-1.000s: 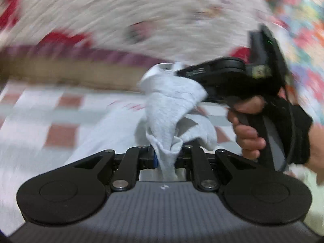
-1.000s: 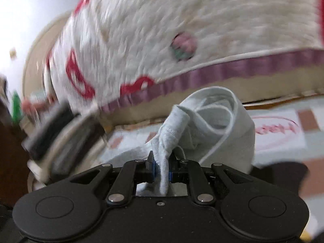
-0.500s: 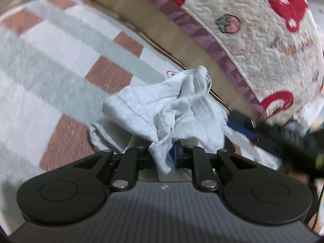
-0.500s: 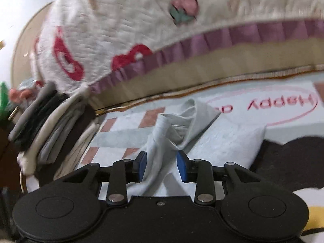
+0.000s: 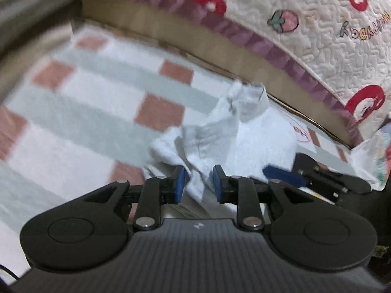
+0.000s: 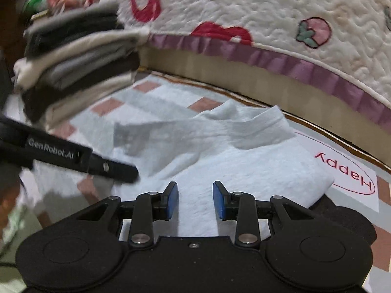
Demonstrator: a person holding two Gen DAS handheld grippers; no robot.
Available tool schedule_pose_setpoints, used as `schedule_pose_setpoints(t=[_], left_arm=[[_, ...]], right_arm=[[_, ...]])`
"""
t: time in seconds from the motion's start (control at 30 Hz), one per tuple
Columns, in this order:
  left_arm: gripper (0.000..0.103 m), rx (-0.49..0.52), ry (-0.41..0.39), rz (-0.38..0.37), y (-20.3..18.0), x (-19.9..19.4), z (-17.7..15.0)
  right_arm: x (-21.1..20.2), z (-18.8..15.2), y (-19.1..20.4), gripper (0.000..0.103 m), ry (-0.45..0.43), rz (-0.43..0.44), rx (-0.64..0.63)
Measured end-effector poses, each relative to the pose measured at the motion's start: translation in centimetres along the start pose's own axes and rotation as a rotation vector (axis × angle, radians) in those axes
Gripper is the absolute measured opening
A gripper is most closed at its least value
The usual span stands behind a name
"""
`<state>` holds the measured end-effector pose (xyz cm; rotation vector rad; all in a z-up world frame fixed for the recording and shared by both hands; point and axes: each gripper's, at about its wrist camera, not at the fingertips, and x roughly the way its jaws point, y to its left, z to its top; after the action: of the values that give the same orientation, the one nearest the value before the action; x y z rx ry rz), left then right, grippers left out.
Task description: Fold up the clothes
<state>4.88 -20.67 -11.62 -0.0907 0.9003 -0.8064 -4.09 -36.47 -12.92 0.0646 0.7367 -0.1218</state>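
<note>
A light grey garment (image 6: 220, 156) lies crumpled on the checked rug (image 6: 156, 102) in front of the bed. In the left wrist view the grey garment (image 5: 220, 131) rises in a loose fold just ahead of my left gripper (image 5: 198, 186), whose blue pads stand apart with cloth lying loose between them. My right gripper (image 6: 195, 199) hovers open just over the garment's near edge, nothing held. The right gripper's blue fingertip (image 5: 283, 174) shows at the right of the left wrist view. The left gripper's finger (image 6: 117, 168) crosses the right wrist view from the left.
A quilted bedspread (image 6: 268, 19) with red and strawberry patterns hangs over the bed's tan side (image 6: 244, 73). A stack of folded clothes (image 6: 78, 58) sits at the left. A white "Happy" label (image 6: 352, 173) is on the rug. A dark cloth (image 6: 342, 210) lies at right.
Both grippers have opened and let the grey garment drop onto the rug. The right let go first, then the left; the garment now lies spread lower and flatter.
</note>
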Motion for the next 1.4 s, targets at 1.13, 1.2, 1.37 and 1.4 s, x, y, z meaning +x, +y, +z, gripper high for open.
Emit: schedule_pose_setpoints(t=[1.13, 1.2, 1.37, 1.4], left_arm=[[0.016, 0.235, 0.115, -0.086, 1.7, 4.8, 1.0], [0.016, 0.227, 0.113, -0.088, 1.9, 4.8, 1.0], [0.016, 0.246, 0.118, -0.072, 1.6, 4.5, 0.7], [0.016, 0.254, 0.125, -0.067, 1.4, 4.4, 0.7]], right_arm=[[9.8, 6.9, -12.6, 0.032, 0.136, -0.106, 0.093], [9.3, 7.0, -12.6, 0.032, 0.127, -0.098, 0.106], [9.2, 7.2, -11.7, 0.034, 0.132, -0.068, 0.098], [9.7, 7.3, -11.7, 0.034, 0.148, -0.07, 0.106]])
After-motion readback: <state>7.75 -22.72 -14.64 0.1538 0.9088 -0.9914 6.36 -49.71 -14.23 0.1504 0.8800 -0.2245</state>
